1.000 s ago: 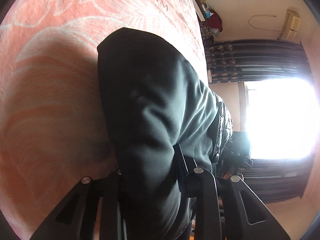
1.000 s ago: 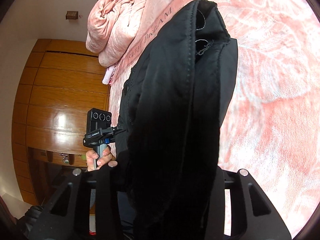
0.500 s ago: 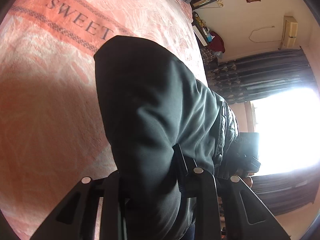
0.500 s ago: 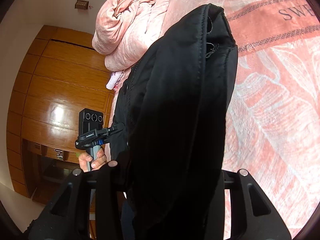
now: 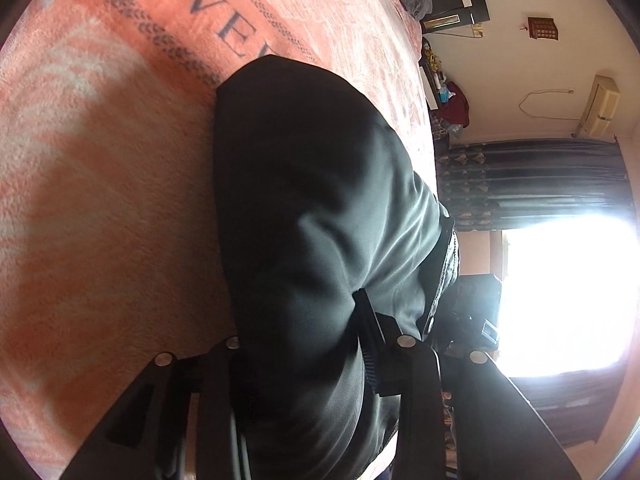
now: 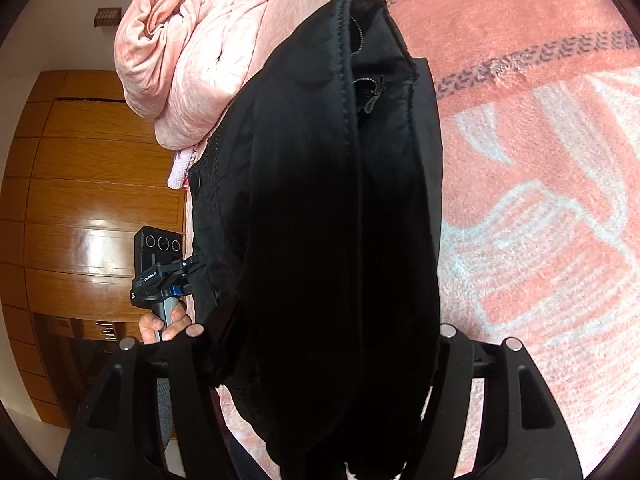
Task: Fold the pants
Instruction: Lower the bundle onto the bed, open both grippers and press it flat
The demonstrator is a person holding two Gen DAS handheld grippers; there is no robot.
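Letters "SWE" show on the pink fleece blanket (image 5: 100,184) under black fabric pants (image 5: 320,208), bunched between both just-widening grippers, left gripper (image 5: 304,340) and right gripper (image 6: 320,332).

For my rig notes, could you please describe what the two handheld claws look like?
Both are matte black plastic: angular fingers with cut-out slots and silver screw heads, as on the left claw and right claw. Seen from the right wrist, the left unit has a grey handle, blue fitting and small white lettering.
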